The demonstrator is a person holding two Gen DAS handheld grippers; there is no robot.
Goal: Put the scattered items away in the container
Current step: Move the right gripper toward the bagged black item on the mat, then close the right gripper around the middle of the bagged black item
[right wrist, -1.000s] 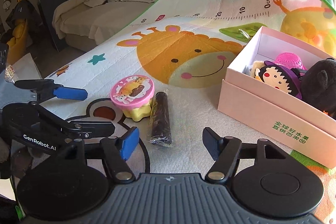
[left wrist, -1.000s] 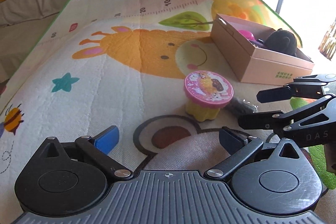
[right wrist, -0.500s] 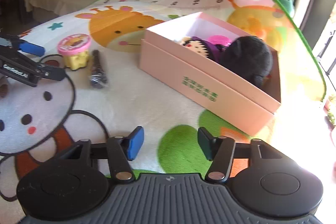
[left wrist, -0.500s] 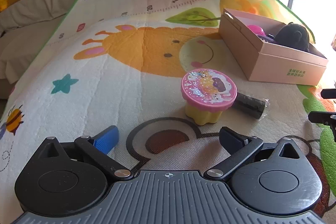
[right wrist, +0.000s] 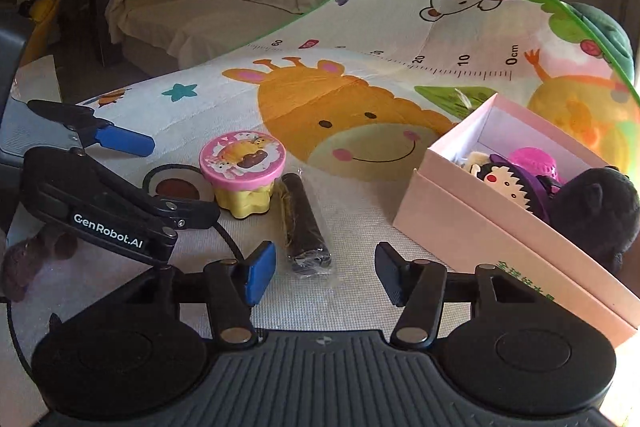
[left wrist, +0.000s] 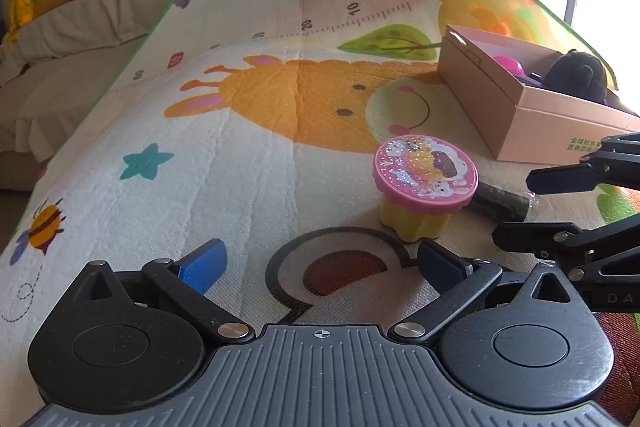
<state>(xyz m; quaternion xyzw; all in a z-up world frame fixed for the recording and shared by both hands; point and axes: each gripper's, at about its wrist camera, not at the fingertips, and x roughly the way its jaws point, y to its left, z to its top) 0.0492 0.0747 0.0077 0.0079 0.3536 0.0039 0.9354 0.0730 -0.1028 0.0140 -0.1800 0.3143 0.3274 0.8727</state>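
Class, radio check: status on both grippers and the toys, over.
Both grippers empty; right gripper jaws closing. Pink-lidded tub and wrapped dark stick on mat, outside pink box. Nothing in the way.

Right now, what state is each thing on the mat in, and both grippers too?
Pink box: open, holding toys.
Pink-lidded cup: upright, lid on, on the mat.
Dark wrapped stick: lying flat beside the cup.
Left gripper: open, empty.
Right gripper: jaws closing, nothing between them.

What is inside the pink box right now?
In the pink box lie a black plush, a doll with a purple hat and a pink plastic toy. Anything beneath them, and the box floor near the front wall, is hidden.
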